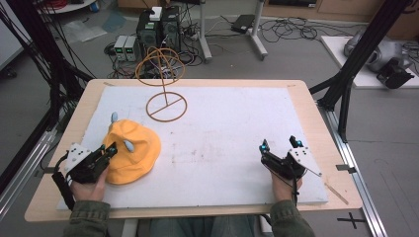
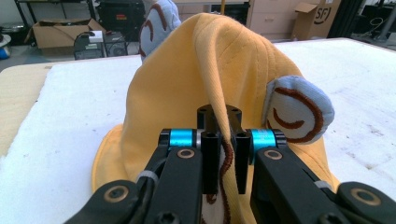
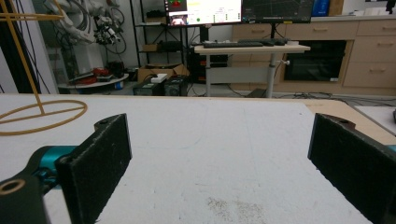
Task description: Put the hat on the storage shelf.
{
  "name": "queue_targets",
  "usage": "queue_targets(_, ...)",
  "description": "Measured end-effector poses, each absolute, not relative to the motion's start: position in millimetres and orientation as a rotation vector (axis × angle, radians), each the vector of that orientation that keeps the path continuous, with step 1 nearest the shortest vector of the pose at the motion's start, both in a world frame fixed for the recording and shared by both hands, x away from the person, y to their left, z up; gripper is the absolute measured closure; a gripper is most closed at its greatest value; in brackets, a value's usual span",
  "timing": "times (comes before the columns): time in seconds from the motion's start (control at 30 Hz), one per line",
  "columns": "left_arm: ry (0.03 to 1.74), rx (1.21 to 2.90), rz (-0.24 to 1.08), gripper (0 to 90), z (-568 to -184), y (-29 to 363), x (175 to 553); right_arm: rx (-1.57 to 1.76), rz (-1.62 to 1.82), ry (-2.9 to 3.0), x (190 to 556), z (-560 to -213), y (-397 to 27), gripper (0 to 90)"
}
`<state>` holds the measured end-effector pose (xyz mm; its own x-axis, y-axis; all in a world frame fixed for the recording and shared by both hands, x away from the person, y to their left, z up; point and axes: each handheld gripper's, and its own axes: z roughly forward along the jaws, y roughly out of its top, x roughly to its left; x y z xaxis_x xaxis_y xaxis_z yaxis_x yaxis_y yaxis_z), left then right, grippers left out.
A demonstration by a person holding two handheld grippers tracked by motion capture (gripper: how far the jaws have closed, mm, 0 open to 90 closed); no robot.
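Pinched tight between the jaws of the left gripper (image 2: 223, 140): a fold of a yellow bucket hat (image 2: 187, 88), brown-stitched seam running down between the pads, cloth drawn up into a ridge above them. Closed down to the thickness of the fabric, so firmly gripped by the look of it. Just right of the jaws, a pale blue ear patch (image 2: 299, 107) with brown embroidered curl; a second blue ear (image 2: 159, 21) poking up behind the crown on the far side. From the high view, same hat (image 1: 132, 150) at the near left of the white foam mat (image 1: 222, 143), left gripper (image 1: 109, 150) clamped on its near-left edge, brim otherwise resting on the mat. Over at the near right, right gripper (image 1: 280, 144) spread wide, nothing between the jaws, just bare mat ahead of the pads (image 3: 95, 163) in the right gripper view. Farther out, a wire hat stand (image 1: 166, 86) upright at the far centre-left of the worktop (image 1: 306, 94), ring base on the mat, looped top bare. Judged from that: grasp made, lift apparently just starting, since most of the hat sits on the mat. Left to do, most likely: raise the hat, carry it far and right to the stand, settle it over the loops, release. Right gripper so far idle, free to steady the brim or stand.
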<state>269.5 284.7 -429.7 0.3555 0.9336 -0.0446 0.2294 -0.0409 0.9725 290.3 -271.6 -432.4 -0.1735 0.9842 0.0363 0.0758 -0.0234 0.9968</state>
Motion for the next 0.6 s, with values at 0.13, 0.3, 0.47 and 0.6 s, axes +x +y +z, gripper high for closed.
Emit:
queue_targets(0.13, 1.064, 1.515, 0.828, 86.7, -428, 284, 267, 1.196, 1.322, 1.381, 290, -433, -272, 5.7)
queue_targets(0.3, 1.026, 1.472, 0.886, 86.7, -421, 279, 262, 1.201, 1.325, 1.383, 290, -433, -271, 5.7)
queue_targets(0.47, 0.993, 1.422, 0.907, 86.8, -415, 277, 257, 1.200, 1.323, 1.380, 289, -433, -272, 5.7)
queue_targets(0.6, 0.929, 1.313, 0.957, 86.8, -401, 276, 247, 1.203, 1.322, 1.379, 289, -434, -273, 5.7)
